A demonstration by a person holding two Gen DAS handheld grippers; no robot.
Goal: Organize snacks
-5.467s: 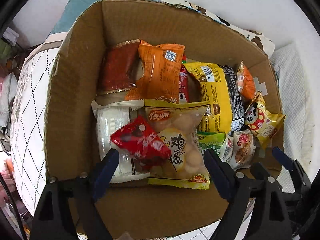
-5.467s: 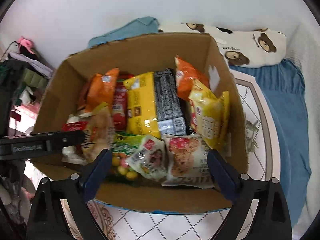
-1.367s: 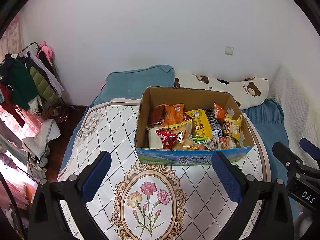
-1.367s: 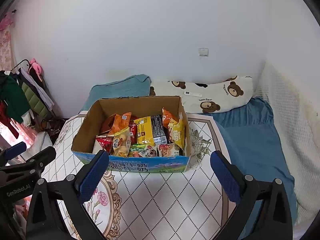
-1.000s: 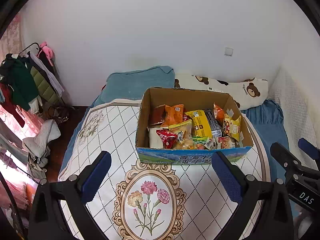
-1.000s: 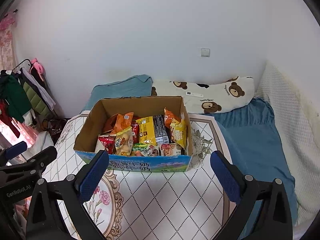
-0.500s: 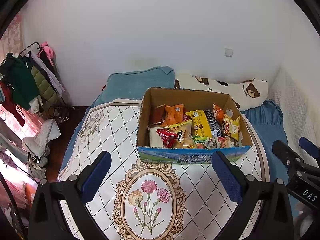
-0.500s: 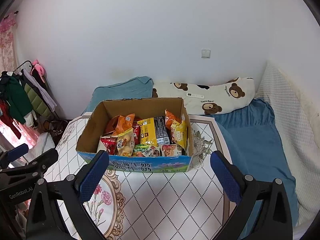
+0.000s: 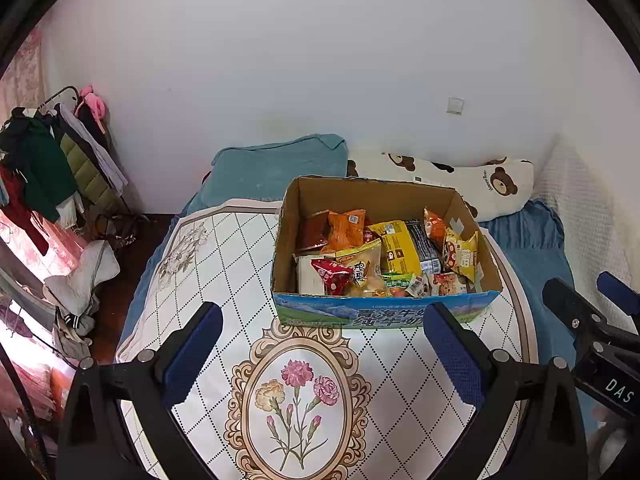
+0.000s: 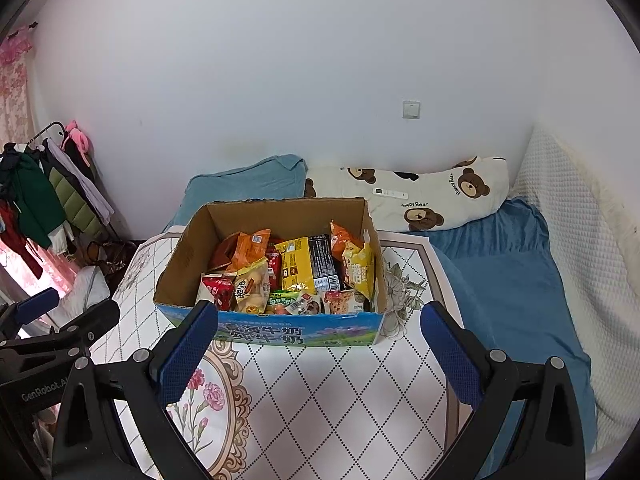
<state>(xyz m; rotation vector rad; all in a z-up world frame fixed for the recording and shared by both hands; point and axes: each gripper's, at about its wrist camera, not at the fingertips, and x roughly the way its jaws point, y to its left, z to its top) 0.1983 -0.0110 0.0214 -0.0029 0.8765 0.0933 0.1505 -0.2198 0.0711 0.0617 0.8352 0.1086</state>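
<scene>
1. We see the cardboard box (image 9: 384,312) standing on a quilted cover (image 9: 208,264) printed with a diamond grid and a framed carnation motif (image 9: 298,408), spread over a bed.
2. The box is open at the top, with a blue and green printed band along its near wall.
3. The snacks lie packed inside it: a red packet (image 9: 331,276) at the near left, a pale packet of round pieces (image 9: 366,268) beside it, and a yellow packet (image 9: 396,246) in the middle.
4. An orange packet (image 9: 347,230) leans toward the far left wall of the box, and a yellow packet with a cartoon face (image 9: 464,254) stands against the right wall.
5. Our left claw (image 9: 320,356) is spread wide with nothing between its blue pads (image 9: 192,352); it hangs over the cover, on the near side of the box and apart from it.
6. Our right claw (image 10: 316,356) is likewise spread wide and empty, held in front of the box's near wall without touching it.
7. In each wrist view, the other claw shows at the edge of the frame, so the two sit side by side.
8. Behind the box, a teal pillow (image 10: 248,188) and a bear-print pillow (image 10: 432,196) rest against the white wall.
9. A blue sheet (image 10: 508,280) covers the bed to the right, and a clothes rack (image 9: 52,168) stands at the far left.
</scene>
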